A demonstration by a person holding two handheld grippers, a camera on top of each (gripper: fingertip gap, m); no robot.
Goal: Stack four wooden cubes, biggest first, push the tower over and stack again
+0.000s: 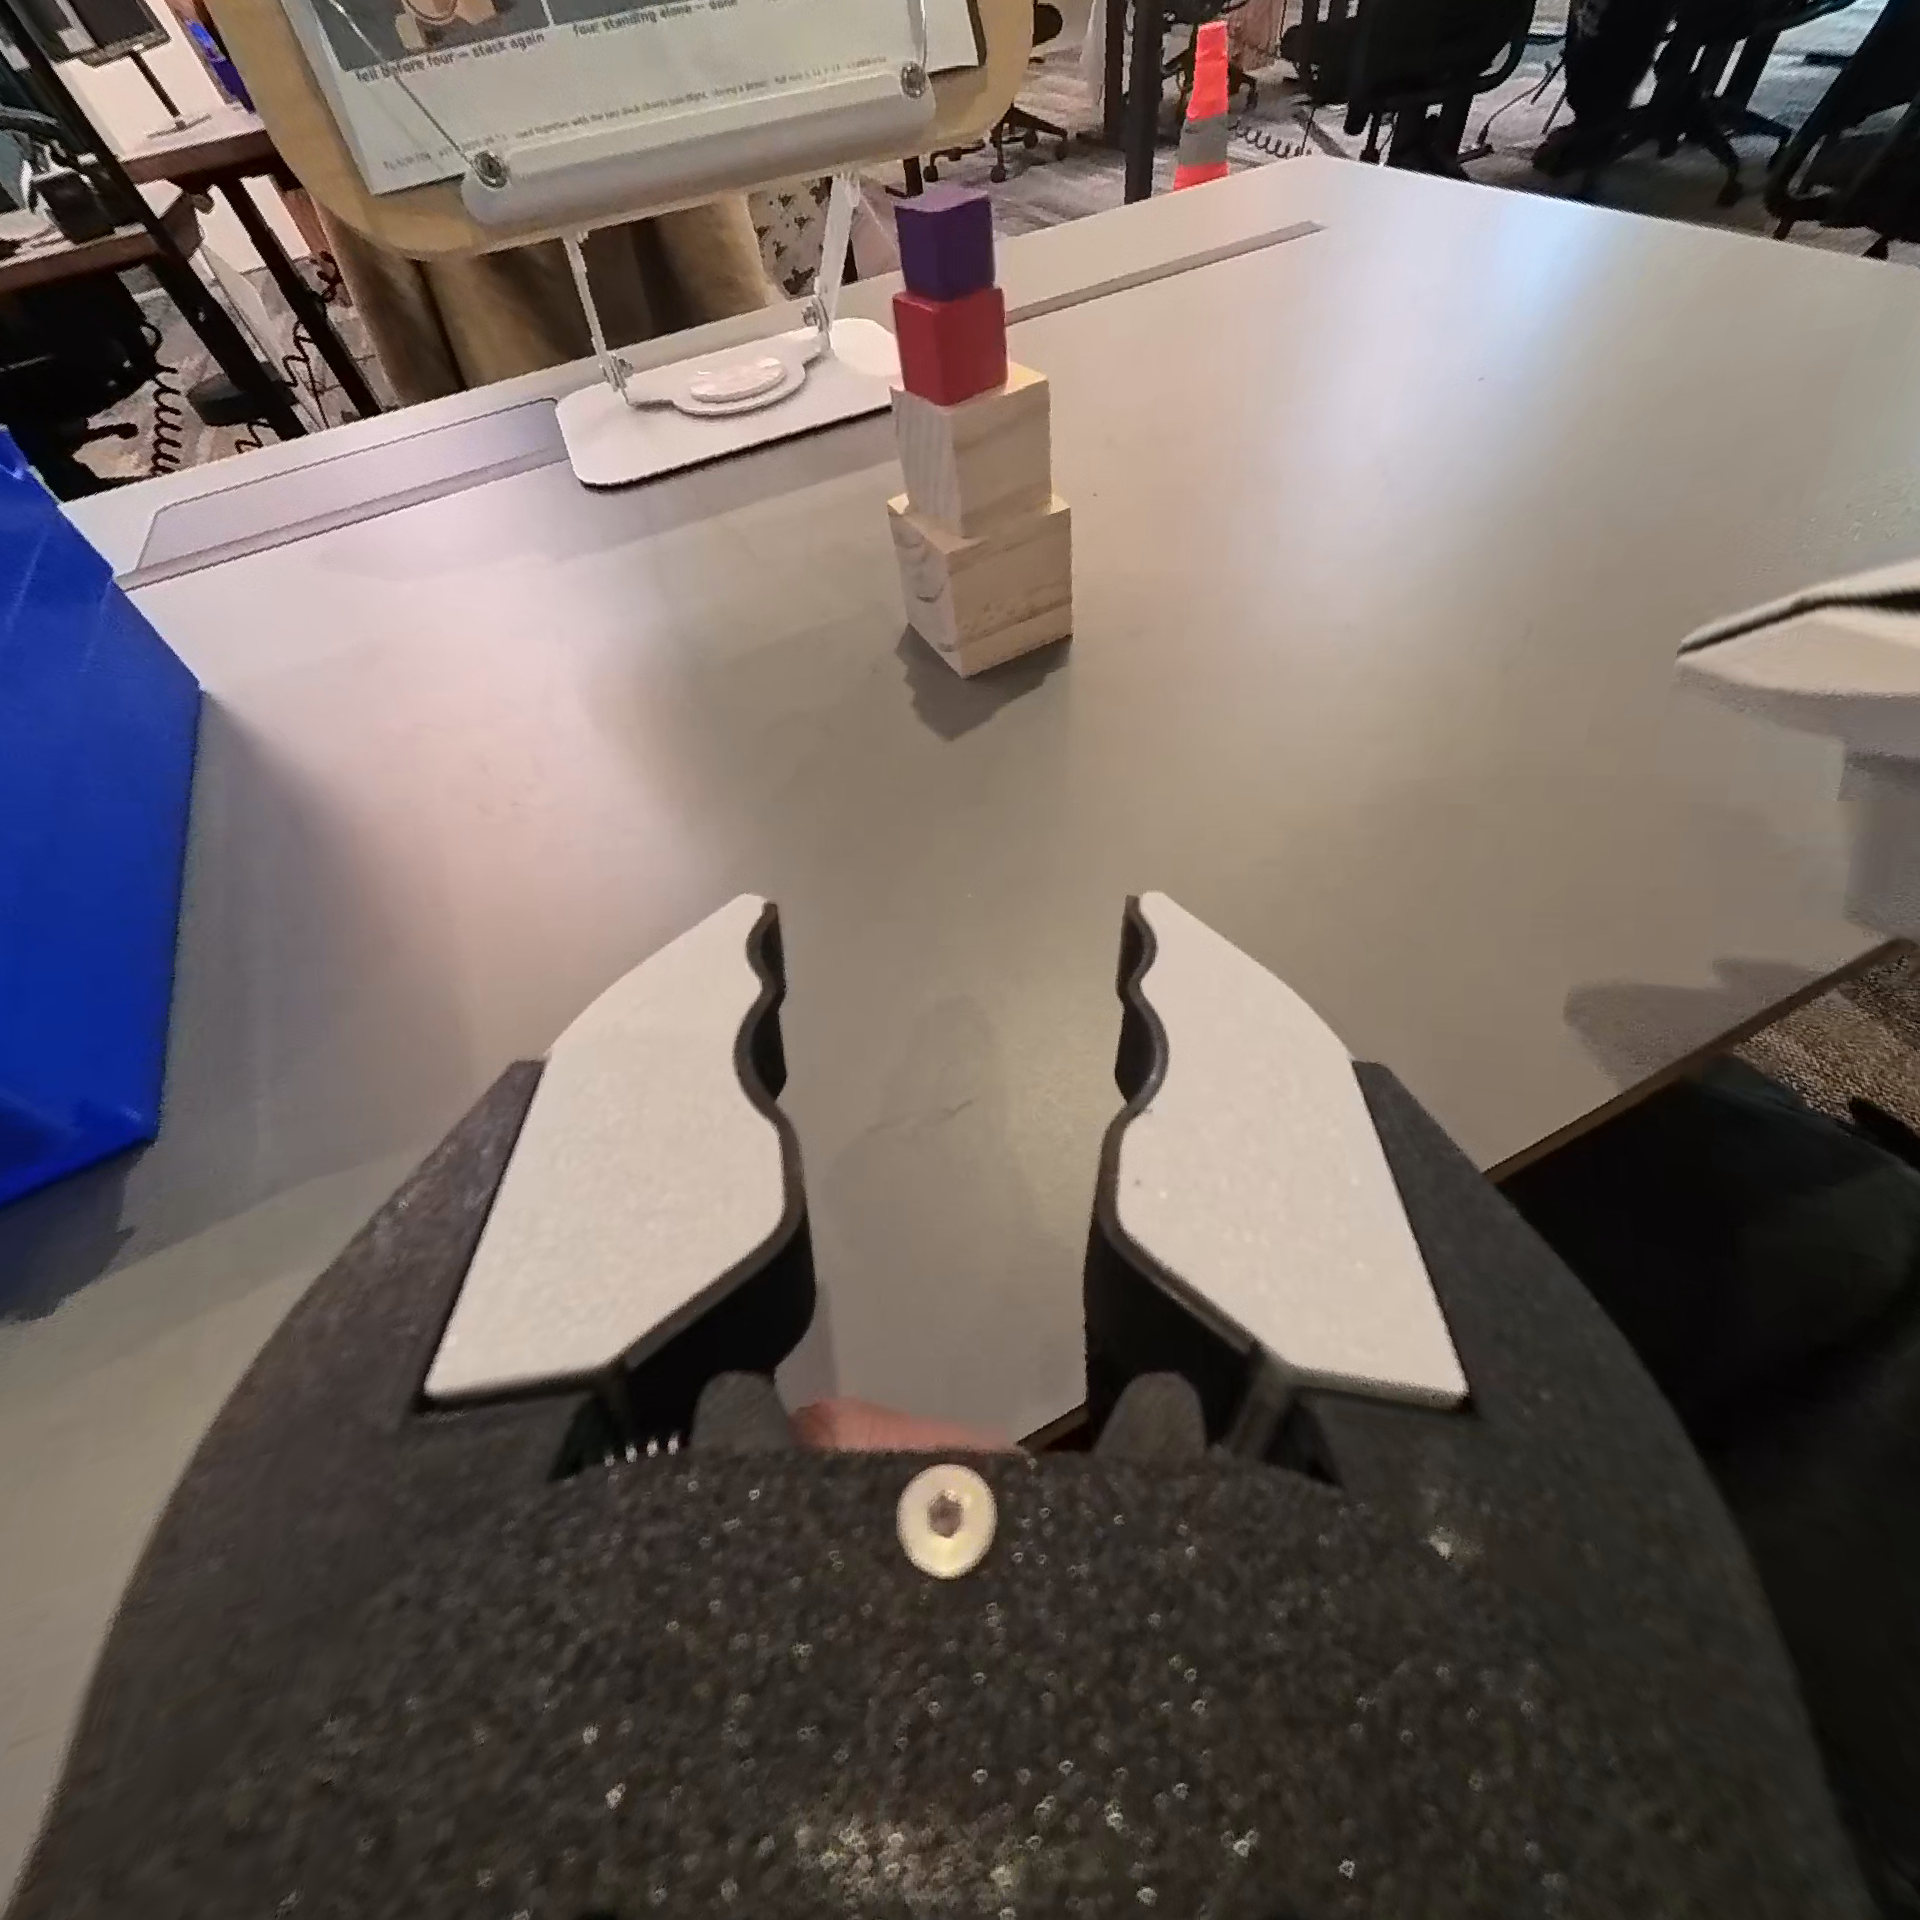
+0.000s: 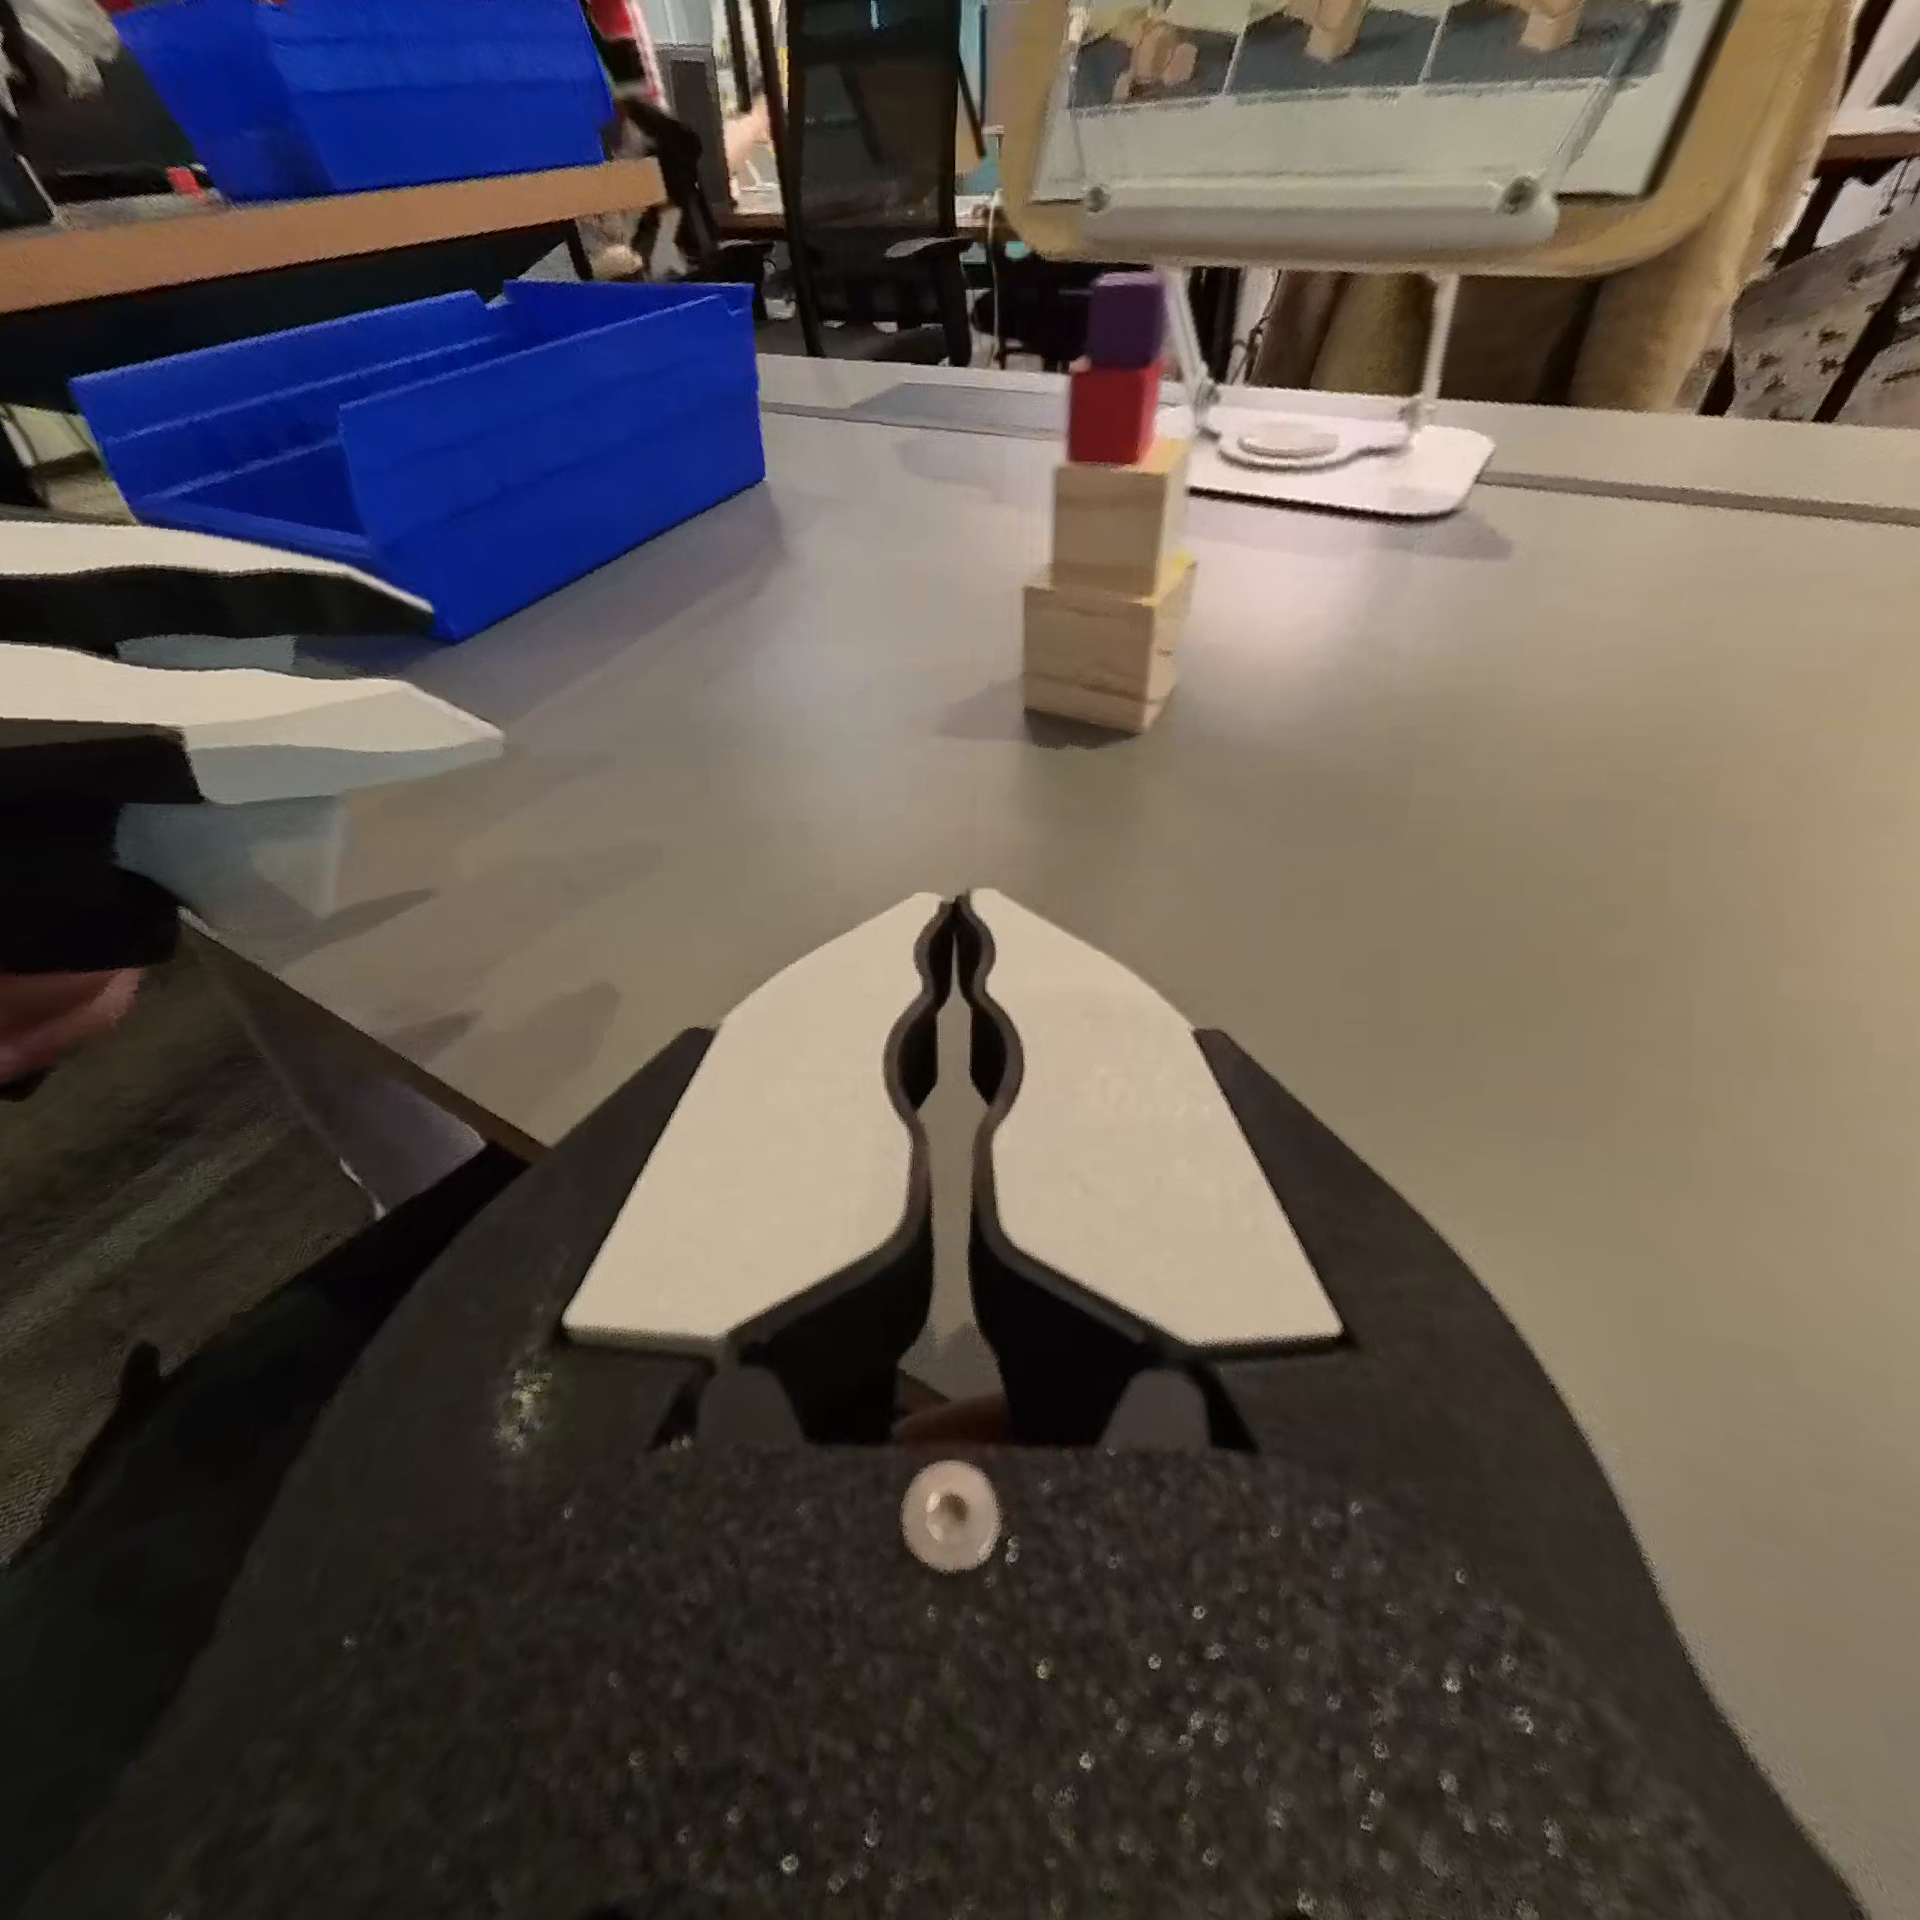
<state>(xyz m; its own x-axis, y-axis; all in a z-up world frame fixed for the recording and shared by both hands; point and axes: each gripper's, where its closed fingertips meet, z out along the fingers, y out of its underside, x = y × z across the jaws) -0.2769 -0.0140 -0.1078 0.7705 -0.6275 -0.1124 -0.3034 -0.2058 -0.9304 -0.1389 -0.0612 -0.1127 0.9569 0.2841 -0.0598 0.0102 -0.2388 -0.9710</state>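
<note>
A tower of four cubes stands upright on the grey table (image 1: 1351,520). From the bottom: a large plain wooden cube (image 1: 982,587), a smaller plain wooden cube (image 1: 971,447), a red cube (image 1: 951,345) and a purple cube (image 1: 943,245) on top. The tower also shows in the right wrist view, with the large cube (image 2: 1101,649), the smaller one (image 2: 1117,525), the red cube (image 2: 1114,414) and the purple cube (image 2: 1124,320). My left gripper (image 1: 951,925) is open and empty, well short of the tower. My right gripper (image 2: 961,902) is shut and empty, also short of it.
A blue bin (image 2: 436,447) sits on the table's left side, also at the left edge of the left wrist view (image 1: 73,831). A white stand (image 1: 717,400) holding an instruction sheet is behind the tower. The table's near edge (image 2: 343,1060) runs below both grippers. Chairs and an orange cone (image 1: 1205,114) stand beyond. The large cube (image 2: 1101,649) is about equally far from each gripper, around 20 cm. Look for it in the left wrist view (image 1: 1031,575) too.
</note>
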